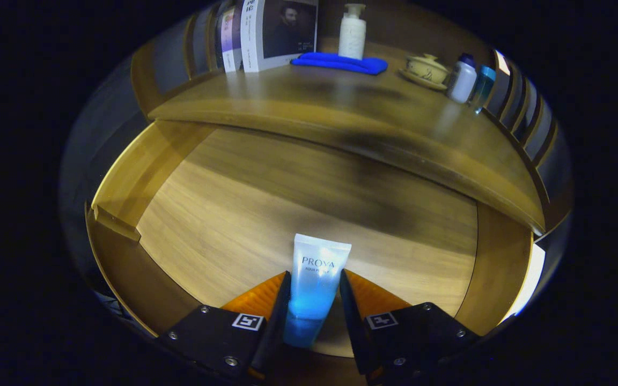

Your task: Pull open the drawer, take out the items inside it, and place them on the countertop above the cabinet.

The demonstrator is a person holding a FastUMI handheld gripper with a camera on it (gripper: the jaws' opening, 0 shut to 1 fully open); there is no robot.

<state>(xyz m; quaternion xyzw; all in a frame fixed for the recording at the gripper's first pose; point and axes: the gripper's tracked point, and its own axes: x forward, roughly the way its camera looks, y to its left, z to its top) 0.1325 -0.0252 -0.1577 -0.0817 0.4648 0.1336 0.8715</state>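
Pinching a white-and-blue tube (317, 279) from both sides, the fingers (314, 292) hold it over the open drawer (223, 214).

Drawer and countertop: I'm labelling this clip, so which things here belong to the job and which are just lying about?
Job: gripper, shut on the tube; open drawer; countertop.

Lying about: books, pump bottle on a blue cloth, lidded cup, two small bottles.

glossy plastic tube (317, 273), wood drawer (266, 214) (smooth)
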